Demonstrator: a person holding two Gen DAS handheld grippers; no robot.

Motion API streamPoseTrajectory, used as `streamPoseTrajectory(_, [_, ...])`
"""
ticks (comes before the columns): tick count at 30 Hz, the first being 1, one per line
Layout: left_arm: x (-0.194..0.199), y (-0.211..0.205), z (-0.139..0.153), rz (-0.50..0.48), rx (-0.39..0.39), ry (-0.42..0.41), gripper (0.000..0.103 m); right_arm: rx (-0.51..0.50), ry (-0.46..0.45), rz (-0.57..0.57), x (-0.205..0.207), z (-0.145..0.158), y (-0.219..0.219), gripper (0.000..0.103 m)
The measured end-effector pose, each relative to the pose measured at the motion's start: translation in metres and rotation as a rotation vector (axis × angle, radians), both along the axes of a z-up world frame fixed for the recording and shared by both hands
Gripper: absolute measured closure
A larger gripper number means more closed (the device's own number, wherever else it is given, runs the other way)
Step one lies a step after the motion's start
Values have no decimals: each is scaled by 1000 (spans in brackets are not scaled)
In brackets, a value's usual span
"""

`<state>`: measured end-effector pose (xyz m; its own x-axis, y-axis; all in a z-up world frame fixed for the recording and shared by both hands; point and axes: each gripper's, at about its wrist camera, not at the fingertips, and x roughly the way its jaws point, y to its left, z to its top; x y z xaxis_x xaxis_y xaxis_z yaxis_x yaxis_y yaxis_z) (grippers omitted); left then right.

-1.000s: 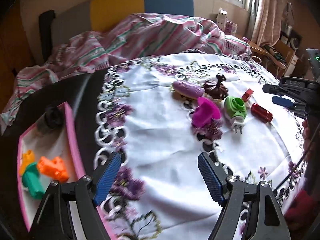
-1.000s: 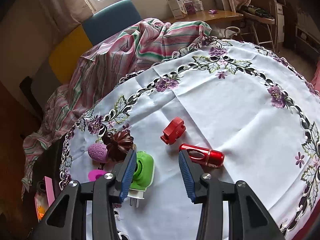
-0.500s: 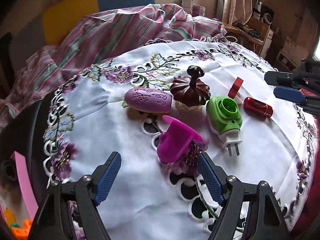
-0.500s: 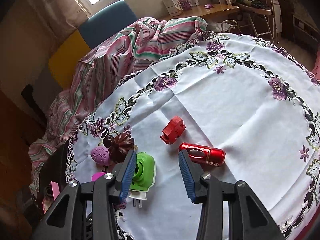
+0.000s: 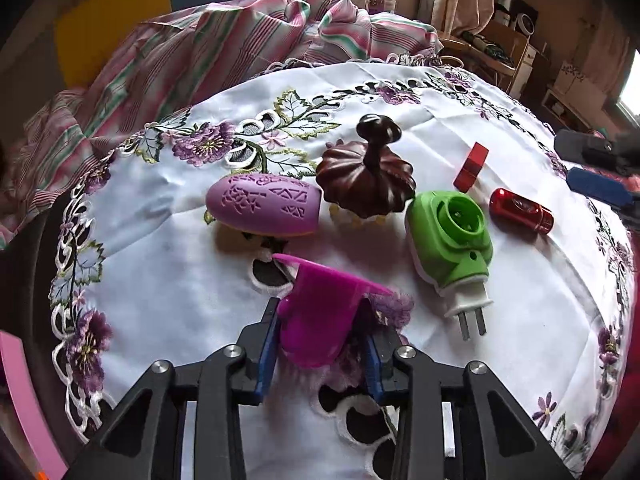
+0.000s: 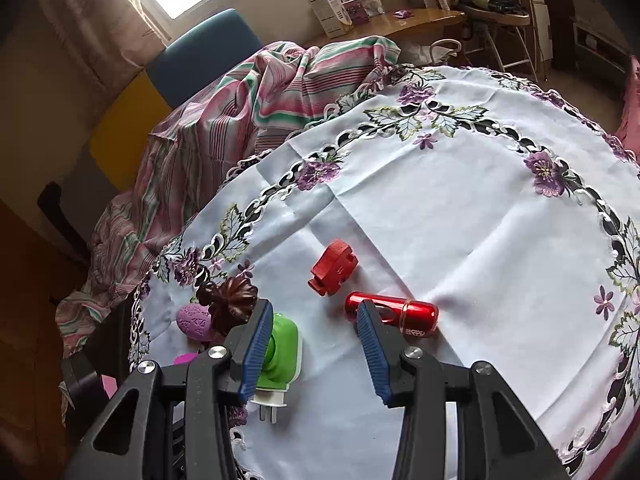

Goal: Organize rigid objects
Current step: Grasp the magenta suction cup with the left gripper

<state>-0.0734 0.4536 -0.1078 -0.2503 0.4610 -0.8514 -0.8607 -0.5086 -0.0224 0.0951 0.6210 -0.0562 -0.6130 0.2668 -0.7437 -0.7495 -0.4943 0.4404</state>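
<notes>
My left gripper (image 5: 319, 330) is shut on a magenta plastic piece (image 5: 320, 312) that rests on the white embroidered tablecloth (image 5: 168, 288). Beyond it lie a purple oval case (image 5: 264, 208), a dark brown lobed lid with a knob (image 5: 366, 178), a green plug-in device (image 5: 450, 236), a red block (image 5: 472, 166) and a red metal cylinder (image 5: 520, 210). My right gripper (image 6: 314, 322) is open and empty above the cloth, between the green plug-in device (image 6: 280, 350) and the red cylinder (image 6: 392, 314). The red block (image 6: 332, 268) lies just beyond.
A pink tray edge (image 5: 28, 404) shows at the far left, off the cloth. A striped blanket (image 5: 224, 36) is heaped past the table's far edge, before a blue and yellow chair (image 6: 200, 56). The right gripper also shows at the right of the left wrist view (image 5: 596, 168).
My left gripper has moved forward from the tray side to the magenta piece and shut on it. The right gripper has stayed open and nearly still.
</notes>
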Motion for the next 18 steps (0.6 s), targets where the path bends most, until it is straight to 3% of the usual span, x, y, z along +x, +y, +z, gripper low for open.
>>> streamPoseTrajectory(6, [22,-48,15,88,50,-48,67,-98,88,-188,39,-8,28,59])
streamPoseTrajectory(9, [37,-73,19,116,50,-48,67,-174,103,-229,47,-20,37,59])
streamPoseTrajectory(18, [65,-134,36,174,94,-56,67,-196,-3,-123,20,-35,30,59])
